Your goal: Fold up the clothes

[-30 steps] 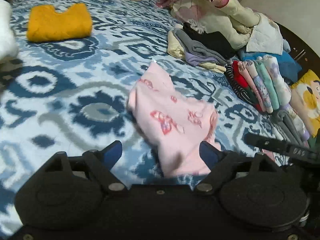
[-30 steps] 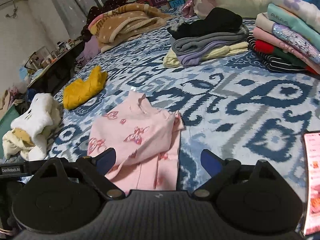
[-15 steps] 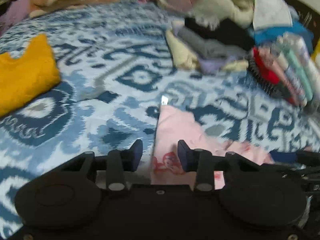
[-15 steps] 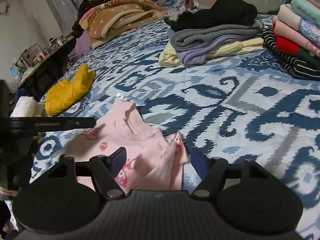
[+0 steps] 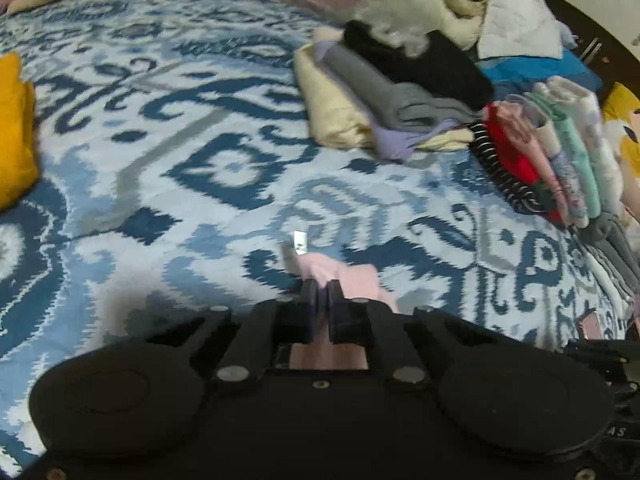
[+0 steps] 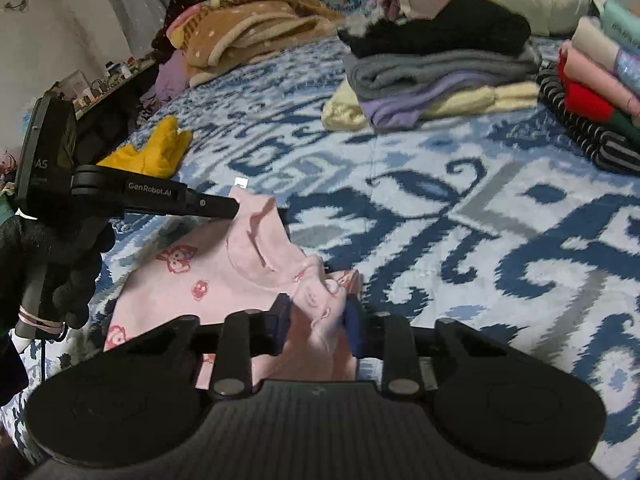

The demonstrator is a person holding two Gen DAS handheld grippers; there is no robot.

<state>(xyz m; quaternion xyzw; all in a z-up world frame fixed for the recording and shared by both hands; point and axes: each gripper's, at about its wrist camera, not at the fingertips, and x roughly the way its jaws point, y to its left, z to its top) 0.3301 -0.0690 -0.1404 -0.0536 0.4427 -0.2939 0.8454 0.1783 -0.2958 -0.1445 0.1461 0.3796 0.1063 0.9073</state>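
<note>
Since the earlier frames both grippers have come in over the pink garment [image 6: 224, 276] from wide-open stances. The left gripper [image 5: 320, 300] is now clenched on the garment's far corner, the one with the white tag [image 5: 299, 240] just ahead of its tips. The right gripper [image 6: 316, 320] has bunched fabric of the near right edge between its closing jaws.

The garment lies on the patterned bed [image 6: 460, 208], its long axis running from the right gripper away towards the left gripper's tips, which show in the right wrist view at the far corner. So each gripper has one end of the same side, the left on the farther one.

Ahead of and to the right of the right gripper the bedspread is bare. The folded stack [image 6: 436, 80] and the striped pile [image 6: 588, 132] stand well beyond it. The yellow garment [image 6: 160, 152] lies off to the left, well apart. A fold across towards the left looks unobstructed.
</note>
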